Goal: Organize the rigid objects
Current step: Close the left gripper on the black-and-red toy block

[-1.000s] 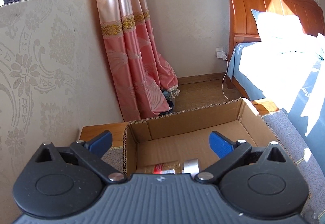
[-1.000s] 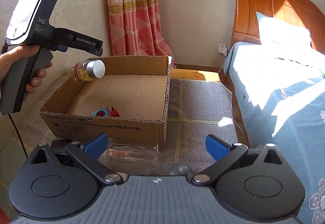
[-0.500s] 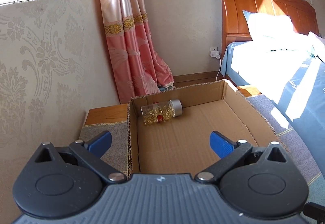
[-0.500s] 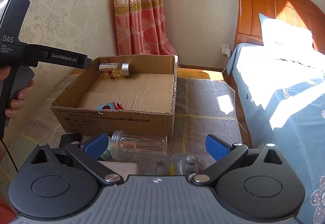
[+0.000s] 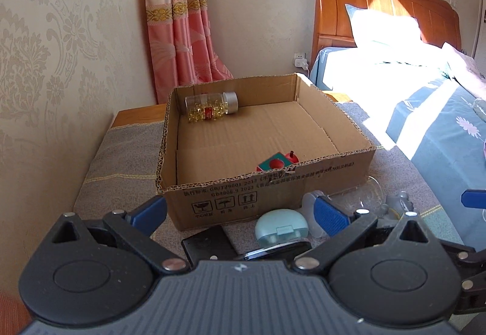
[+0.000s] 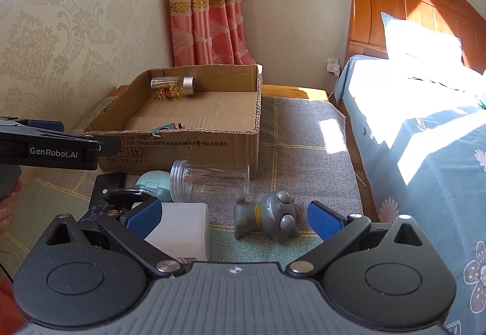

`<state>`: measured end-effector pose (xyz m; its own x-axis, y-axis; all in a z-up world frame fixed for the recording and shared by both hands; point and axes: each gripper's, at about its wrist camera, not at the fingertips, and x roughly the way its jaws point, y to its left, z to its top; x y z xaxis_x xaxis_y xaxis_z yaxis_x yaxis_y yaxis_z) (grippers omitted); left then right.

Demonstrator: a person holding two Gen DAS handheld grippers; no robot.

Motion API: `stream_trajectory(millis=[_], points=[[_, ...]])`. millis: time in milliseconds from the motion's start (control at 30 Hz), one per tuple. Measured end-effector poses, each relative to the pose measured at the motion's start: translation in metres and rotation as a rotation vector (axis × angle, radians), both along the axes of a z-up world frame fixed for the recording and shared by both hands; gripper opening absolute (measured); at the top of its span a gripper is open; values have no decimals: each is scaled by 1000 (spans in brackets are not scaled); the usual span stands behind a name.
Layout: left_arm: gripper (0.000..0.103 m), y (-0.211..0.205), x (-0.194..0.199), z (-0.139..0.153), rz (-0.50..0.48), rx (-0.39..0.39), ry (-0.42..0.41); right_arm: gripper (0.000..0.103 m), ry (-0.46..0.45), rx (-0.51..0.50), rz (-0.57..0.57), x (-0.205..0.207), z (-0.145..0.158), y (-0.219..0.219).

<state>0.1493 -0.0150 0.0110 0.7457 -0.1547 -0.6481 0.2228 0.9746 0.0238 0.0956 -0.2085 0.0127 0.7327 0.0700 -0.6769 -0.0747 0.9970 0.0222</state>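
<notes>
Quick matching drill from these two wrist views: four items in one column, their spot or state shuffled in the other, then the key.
Items:
1. capsule bottle
2. clear jar
3. grey toy
4. right gripper

Spot or state:
A. lying on the rug in front of the box, outside it
B. open, holding nothing
C. lying at the far wall inside the box
D. on its side between blue finger pads

Pairs: 1-C, 2-A, 3-D, 4-B

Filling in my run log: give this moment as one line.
left hand-held gripper: open, empty | right hand-held gripper: open, empty | capsule bottle: in cardboard box | next: unclear
</notes>
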Motion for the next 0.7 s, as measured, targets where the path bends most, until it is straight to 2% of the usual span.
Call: stream_trajectory(millis=[367, 700], points=[[102, 19, -44, -25, 47, 14, 21, 103, 40, -21, 69, -28, -16, 10], [102, 47, -67, -41, 76, 33, 29, 103, 141, -85, 271, -40, -52, 61]])
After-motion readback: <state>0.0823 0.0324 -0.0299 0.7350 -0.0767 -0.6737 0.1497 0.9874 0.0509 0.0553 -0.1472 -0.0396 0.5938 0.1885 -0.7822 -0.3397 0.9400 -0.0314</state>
